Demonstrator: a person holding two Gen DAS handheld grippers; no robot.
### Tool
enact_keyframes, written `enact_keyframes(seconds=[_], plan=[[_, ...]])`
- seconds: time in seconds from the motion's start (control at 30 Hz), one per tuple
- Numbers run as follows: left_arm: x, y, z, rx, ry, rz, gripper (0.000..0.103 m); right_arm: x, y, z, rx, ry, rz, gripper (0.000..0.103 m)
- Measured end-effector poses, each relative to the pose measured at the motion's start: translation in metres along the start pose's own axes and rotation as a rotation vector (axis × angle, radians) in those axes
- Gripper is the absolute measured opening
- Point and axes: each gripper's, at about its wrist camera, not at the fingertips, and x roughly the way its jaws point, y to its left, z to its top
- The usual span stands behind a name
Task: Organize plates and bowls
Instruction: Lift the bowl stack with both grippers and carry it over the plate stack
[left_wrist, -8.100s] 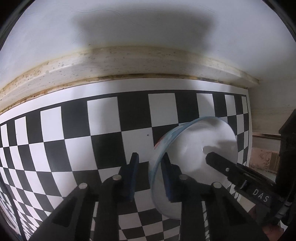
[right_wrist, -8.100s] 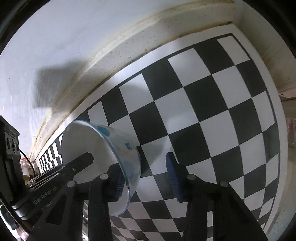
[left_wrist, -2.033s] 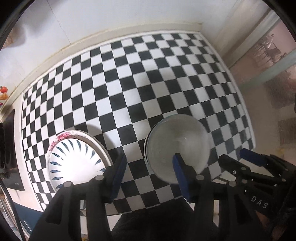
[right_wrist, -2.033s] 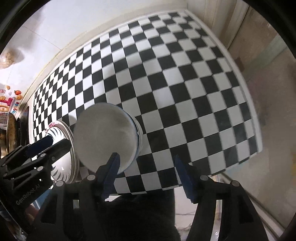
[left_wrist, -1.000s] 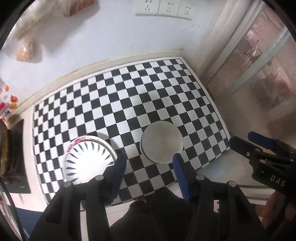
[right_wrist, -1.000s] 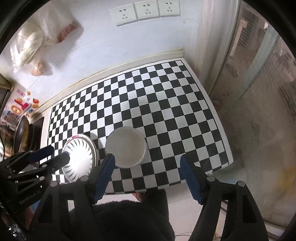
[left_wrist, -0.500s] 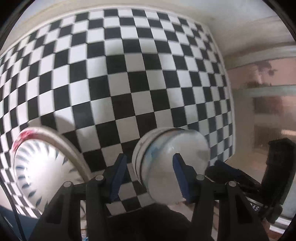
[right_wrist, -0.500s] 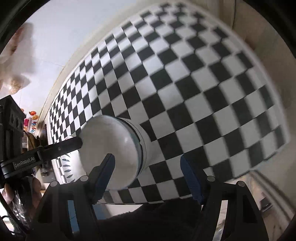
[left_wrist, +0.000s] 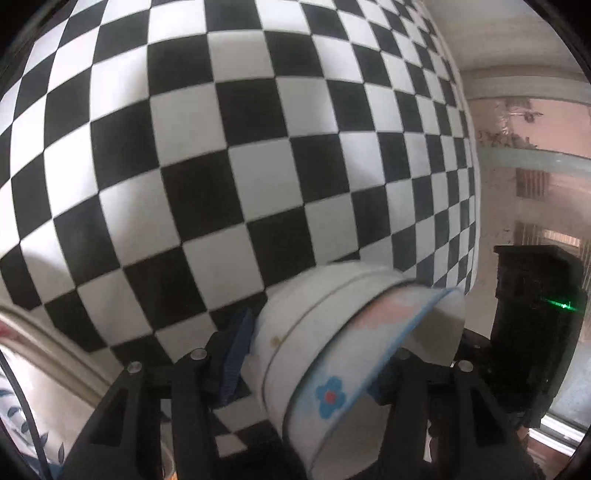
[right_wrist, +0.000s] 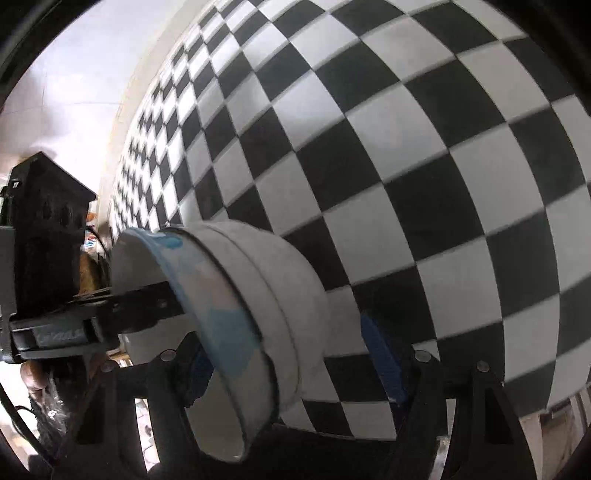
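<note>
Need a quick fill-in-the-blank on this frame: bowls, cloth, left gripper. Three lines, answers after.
1. The top bowl of the nested stack has a blue ___ painted on its side.
2. The cloth beyond the bowls has black and ___ squares.
3. In the right wrist view, one finger of the left gripper reaches ___ the top bowl.

Missing words: flower; white; into

Bench (left_wrist: 229, 155): checkered top seen bare across its far and middle stretch in both wrist views; free passage is offered there. Near edge: blocked by stacked bowls (left_wrist: 332, 350), standing between the pads of both hand-held grippers. Left near corner: a patterned plate (left_wrist: 14, 424) is partly seen.
</note>
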Motion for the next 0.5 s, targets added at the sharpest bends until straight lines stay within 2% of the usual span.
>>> enact_keyframes(seconds=[0.03, 0.07, 0.1, 0.5], plan=[[0.001, 0.0, 0.0, -0.001, -0.001, -0.007, 0.051, 0.001, -0.001, 0.001, -0.004, 0.001, 0.002, 0.075], [0.001, 0.001, 0.001, 0.001, -0.001, -0.01, 0.051, 0.003, 0.005, 0.003, -0.007, 0.008, 0.017, 0.06], [0.0, 0.001, 0.001, 0.005, -0.003, -0.007, 0.05, 0.005, 0.006, 0.005, -0.005, 0.013, 0.028, 0.058], [-0.009, 0.007, -0.001, -0.05, -0.034, -0.014, 0.05, 0.003, 0.021, 0.013, -0.033, 0.01, 0.045, 0.057]])
